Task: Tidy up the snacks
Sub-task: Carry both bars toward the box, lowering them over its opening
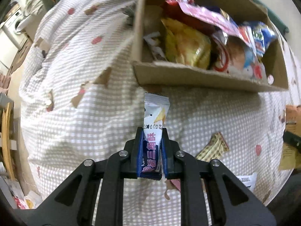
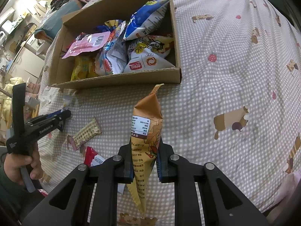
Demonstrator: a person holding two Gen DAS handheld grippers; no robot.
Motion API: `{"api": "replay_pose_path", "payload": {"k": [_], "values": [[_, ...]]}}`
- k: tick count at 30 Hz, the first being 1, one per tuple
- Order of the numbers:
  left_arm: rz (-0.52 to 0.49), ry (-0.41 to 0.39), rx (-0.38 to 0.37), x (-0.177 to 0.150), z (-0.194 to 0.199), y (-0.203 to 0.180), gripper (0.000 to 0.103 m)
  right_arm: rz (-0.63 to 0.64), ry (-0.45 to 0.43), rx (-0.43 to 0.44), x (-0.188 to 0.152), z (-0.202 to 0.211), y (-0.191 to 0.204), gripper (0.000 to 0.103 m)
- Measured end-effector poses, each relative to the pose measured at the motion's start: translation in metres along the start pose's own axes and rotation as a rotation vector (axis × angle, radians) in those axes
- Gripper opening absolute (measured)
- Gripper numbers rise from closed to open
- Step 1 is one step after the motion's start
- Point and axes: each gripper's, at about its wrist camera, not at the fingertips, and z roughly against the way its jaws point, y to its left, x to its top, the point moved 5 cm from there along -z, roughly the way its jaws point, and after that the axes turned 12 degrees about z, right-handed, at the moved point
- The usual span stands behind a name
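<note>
The left hand-held gripper (image 1: 152, 131) pinches a white and blue snack stick (image 1: 153, 130) between its blue pads, the packet standing up out of the jaws with its printed end toward the cardboard box (image 1: 197, 77). The right hand-held gripper (image 2: 144, 141) is pressed together on an orange snack packet (image 2: 147, 128), which rises to a twisted tip just short of the box's near wall (image 2: 116, 80).

The box sits on a bed covered by a checked bedspread (image 2: 225, 75) printed with small animals and strawberries. Inside it lies a loose heap of packets: a blue and white bag (image 2: 148, 18), a pink pouch (image 2: 88, 43), a yellow bag (image 1: 186, 45) and several others overlapping them.

On the bedspread in front of the box, between the two grippers, lie a tan checked wafer bar (image 2: 86, 132) and a red packet (image 2: 92, 157) close to the right gripper's linkage. In the right wrist view the left gripper appears at the left edge, held by a hand (image 2: 20, 164) in a dark sleeve. Cluttered furniture and a washing machine (image 1: 14, 25) show beyond the bed's edge.
</note>
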Motion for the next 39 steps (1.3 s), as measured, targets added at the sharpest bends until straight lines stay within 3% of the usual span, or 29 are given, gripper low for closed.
{"api": "replay_pose_path", "payload": {"k": [6,11,12,21,28,39], "values": [[-0.015,-0.055,-0.002,-0.005,0.016,0.004,0.014,0.013,0.002,-0.013,0.002,-0.001,0.003,0.018],[-0.050,-0.109,-0.057,-0.027,0.047,-0.017,0.014,0.009,-0.014,-0.008,0.004,0.002,0.006,0.018],[-0.054,-0.123,-0.062,-0.018,0.048,-0.018,0.014,0.006,-0.021,-0.004,0.004,0.004,0.007,0.018],[-0.018,-0.278,-0.155,0.000,0.101,-0.019,0.014,0.053,-0.180,0.049,0.017,0.040,0.024,0.018],[0.013,-0.285,-0.184,0.014,0.113,-0.021,0.014,0.066,-0.259,0.095,0.029,0.059,0.030,0.018],[0.017,-0.309,-0.196,0.067,0.115,-0.044,0.014,0.111,-0.311,0.080,0.092,0.055,0.026,0.018]]}}
